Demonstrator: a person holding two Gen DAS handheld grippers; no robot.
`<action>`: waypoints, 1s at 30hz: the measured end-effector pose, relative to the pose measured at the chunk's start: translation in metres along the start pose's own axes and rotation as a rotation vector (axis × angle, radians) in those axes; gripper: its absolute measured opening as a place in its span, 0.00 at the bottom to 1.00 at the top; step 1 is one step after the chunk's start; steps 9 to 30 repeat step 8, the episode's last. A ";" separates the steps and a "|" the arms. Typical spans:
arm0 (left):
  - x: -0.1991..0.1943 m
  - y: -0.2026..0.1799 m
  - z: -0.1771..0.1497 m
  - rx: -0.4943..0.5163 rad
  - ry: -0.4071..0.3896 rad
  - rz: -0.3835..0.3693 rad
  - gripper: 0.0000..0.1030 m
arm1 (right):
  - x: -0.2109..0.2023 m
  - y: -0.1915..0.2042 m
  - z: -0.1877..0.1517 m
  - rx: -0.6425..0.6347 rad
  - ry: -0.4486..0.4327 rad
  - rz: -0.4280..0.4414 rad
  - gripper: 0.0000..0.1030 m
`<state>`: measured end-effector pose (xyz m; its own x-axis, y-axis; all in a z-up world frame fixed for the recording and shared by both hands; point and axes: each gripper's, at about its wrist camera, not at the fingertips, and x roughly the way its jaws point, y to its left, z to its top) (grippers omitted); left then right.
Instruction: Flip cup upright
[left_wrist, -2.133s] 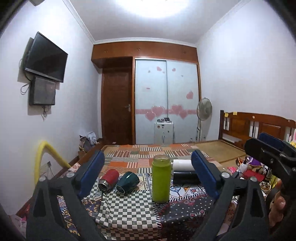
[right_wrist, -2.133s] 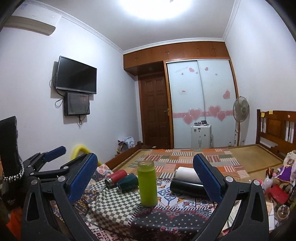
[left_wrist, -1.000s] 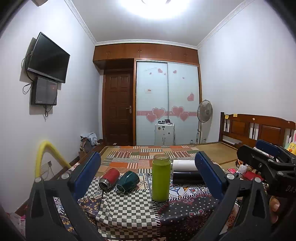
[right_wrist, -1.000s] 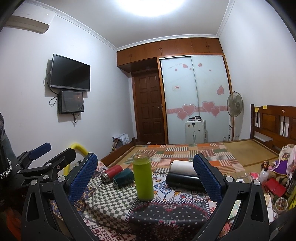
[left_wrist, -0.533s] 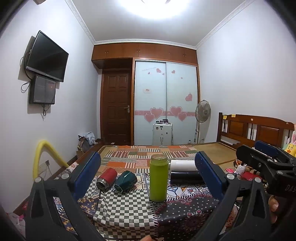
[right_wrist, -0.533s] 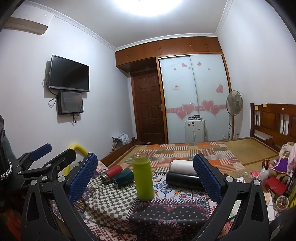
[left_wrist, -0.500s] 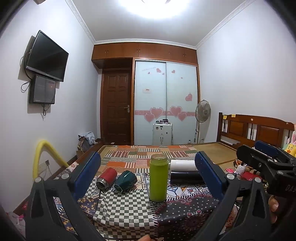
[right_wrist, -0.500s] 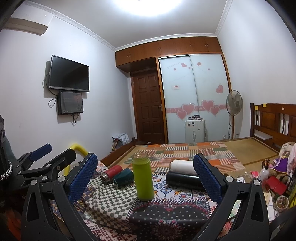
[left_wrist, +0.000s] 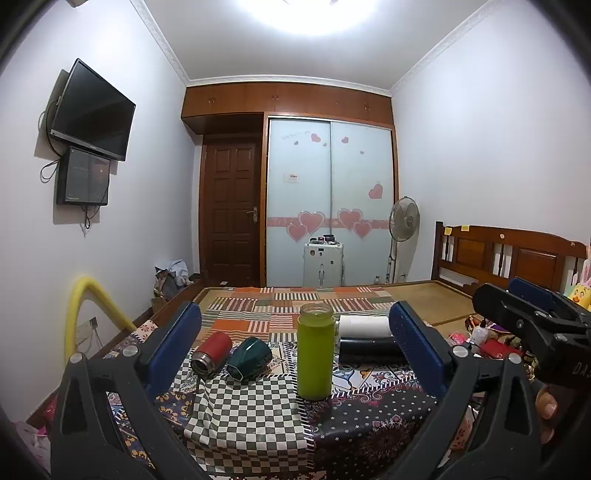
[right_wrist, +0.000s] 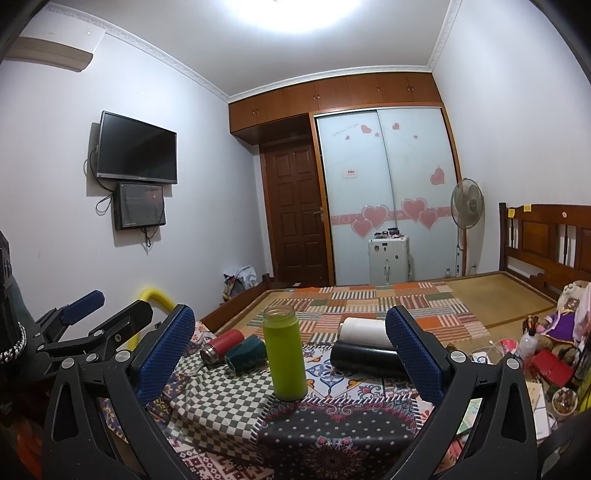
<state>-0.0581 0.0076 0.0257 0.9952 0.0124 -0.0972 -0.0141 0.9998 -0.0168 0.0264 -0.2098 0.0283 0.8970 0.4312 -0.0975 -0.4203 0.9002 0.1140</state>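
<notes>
Roughly, left to right:
Left gripper (left_wrist: 295, 347): spread wide, holding nothing;
Red cup (left_wrist: 212, 353): on its side;
Green cup (left_wrist: 249, 353): on its side (touching the red one);
Lime bottle (left_wrist: 316, 356): upright;
Right gripper (right_wrist: 290, 356): spread wide, holding nothing.

left gripper (left_wrist: 293, 345): jaws wide, empty | right gripper (right_wrist: 290, 349): jaws wide, empty

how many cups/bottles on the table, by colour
green bottle, upright: 1
red bottle, lying down: 1
dark green cup, lying down: 1
white bottle, lying down: 1
black bottle, lying down: 1
total: 5
</notes>
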 end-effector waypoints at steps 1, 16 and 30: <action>0.000 0.000 0.000 0.002 0.000 0.000 1.00 | 0.000 0.000 0.000 0.001 0.001 0.000 1.00; 0.000 0.000 -0.001 -0.002 0.011 -0.005 1.00 | 0.000 0.000 0.000 0.006 0.001 -0.003 1.00; 0.000 0.000 -0.001 -0.002 0.011 -0.005 1.00 | 0.000 0.000 0.000 0.006 0.001 -0.003 1.00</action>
